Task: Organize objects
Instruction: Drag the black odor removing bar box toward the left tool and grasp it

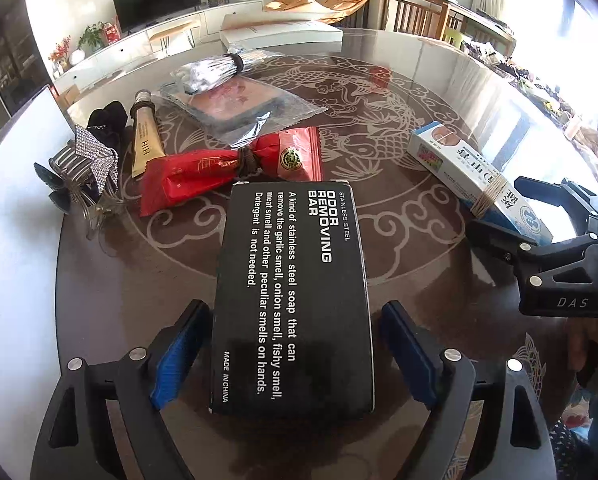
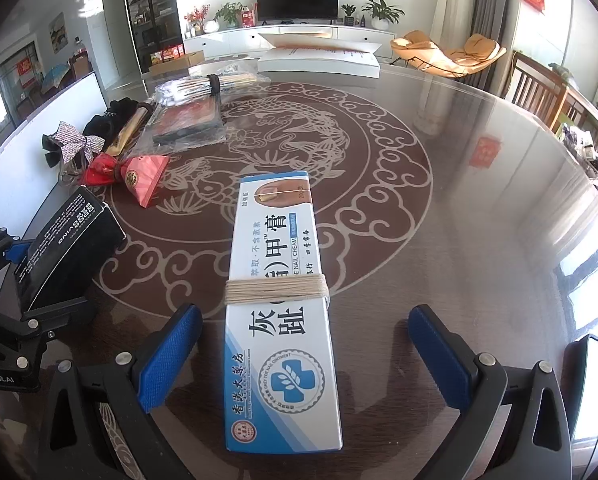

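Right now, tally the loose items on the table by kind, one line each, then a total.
Boxes: 3 (black odor bar box, nail cream box, large white box)
Tubes: 1 (gold tube)
Packets and bags: 3 (red packet, clear bag, bundled swabs)
Hair accessories: 1 (rhinestone bow clip)
Black pouch: 1
Total: 9

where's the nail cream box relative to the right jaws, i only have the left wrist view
observer: the nail cream box lies flat with its near end between the jaws of the right gripper. There is a clear gap to both blue pads, so nothing is gripped.
operator: anything else close to that gripper
observer: yes, a dark object with rounded corners sits at the far right of the right wrist view, outside the jaws. I cannot tell what it is.
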`<state>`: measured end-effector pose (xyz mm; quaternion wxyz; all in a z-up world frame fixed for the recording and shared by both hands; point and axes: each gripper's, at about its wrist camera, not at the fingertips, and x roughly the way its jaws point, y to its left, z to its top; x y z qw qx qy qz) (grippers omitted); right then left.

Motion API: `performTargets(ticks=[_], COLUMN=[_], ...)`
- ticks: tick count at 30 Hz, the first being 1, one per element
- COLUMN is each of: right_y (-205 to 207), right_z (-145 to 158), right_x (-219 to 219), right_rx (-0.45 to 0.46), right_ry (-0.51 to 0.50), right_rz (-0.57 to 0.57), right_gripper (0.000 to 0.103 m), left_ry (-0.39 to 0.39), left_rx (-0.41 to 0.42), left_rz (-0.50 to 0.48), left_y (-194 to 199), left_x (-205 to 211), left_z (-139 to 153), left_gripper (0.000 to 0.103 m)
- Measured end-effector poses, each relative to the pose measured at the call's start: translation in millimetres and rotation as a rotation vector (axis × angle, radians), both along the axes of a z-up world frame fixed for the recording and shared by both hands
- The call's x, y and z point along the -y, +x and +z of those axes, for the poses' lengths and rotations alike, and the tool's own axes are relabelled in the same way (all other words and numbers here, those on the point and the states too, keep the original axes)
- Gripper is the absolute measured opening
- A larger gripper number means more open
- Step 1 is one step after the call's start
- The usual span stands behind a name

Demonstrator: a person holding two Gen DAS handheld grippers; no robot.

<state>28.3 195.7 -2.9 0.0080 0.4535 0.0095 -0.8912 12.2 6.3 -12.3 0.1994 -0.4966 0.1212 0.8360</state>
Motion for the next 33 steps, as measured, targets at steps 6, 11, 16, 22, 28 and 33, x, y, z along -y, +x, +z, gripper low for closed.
performTargets(ticks=[6,11,16,22,28,33], right_y=[0,-1,-1,-5,-39,-49], right_z=[0,-1,-1,5,31,12], right_x=[1,0,-1,-13,-19,12], right_rx=[0.000,0.009,0.013,0.037,0.158,0.338], right_ry=[0.003,0.001,-0.005,-0.110,-0.113,0.037], right_rz=[-0.005,-0.004,-0.003,0.044,0.071,0.124], right_gripper=[0.103,0.103,0.103,0.103,0.101,0.055], left_ry=[-0.004,0.009,0.013,-0.010,0.030,0.040], left_rx=[0.008,-0.008,-0.017,0.035,0.010,-0.011], left_rz=[0.038,0.076,0.138,0.151,0.123,0.117], left_y=[-12,-13,-13,-14,-14,-6], left_x=[-5,-7,-8,-10,1,-1], left_z=[-7,-8,-8,-7,4,6], left_gripper=[0.103,0.103,0.103,0.103,0.066,0.058])
